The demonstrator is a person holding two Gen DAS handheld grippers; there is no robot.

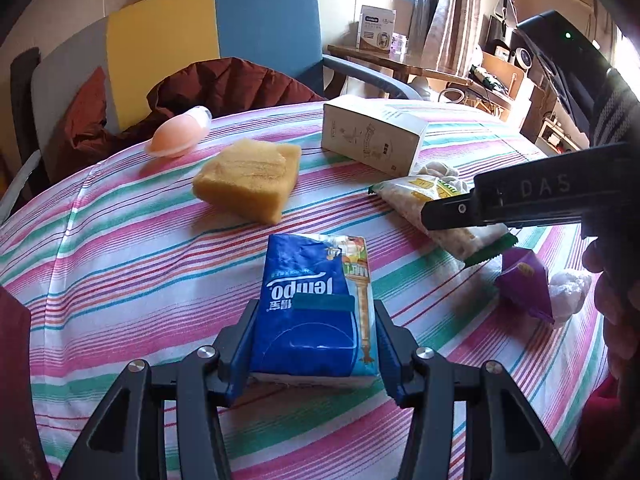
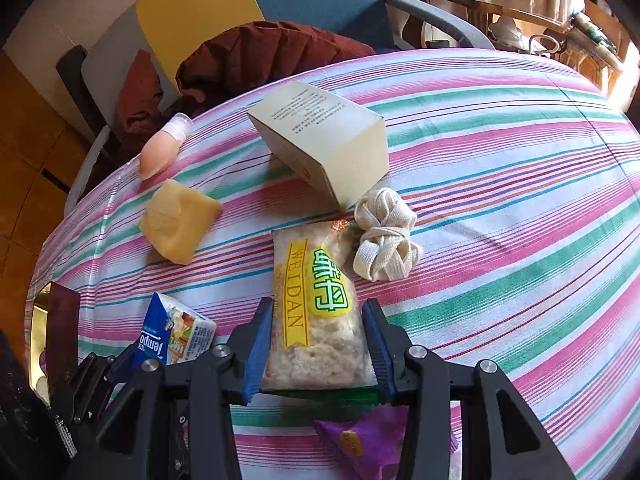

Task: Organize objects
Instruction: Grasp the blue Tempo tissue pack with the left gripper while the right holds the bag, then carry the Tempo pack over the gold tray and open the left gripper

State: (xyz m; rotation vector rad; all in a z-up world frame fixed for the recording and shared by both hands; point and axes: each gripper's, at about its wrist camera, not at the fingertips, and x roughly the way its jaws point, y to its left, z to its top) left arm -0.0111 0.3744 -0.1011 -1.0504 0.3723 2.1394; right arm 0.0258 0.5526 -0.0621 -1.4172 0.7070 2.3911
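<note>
The left gripper (image 1: pixel 314 354) pinches a blue Tempo tissue pack (image 1: pixel 316 308) across its narrow sides, the pack projecting forward beyond the fingertips over the striped tablecloth (image 1: pixel 120 240). The right gripper (image 2: pixel 316 350) squeezes a Weidan snack packet (image 2: pixel 316 312) the same way, near its lower end. Both look light and soft. The tissues likely compress, the crinkly film may slip, so hold mid-body with moderate pressure.

Stripes and bright wrappers
Tablecloth (image 1: pixel 120 240) – pink, teal, white stripes; blue tissue pack (image 1: pixel 316 312); yellow sponge (image 1: pixel 248 180); purple packet (image 2: pixel 360 440), perhaps foil.
</note>
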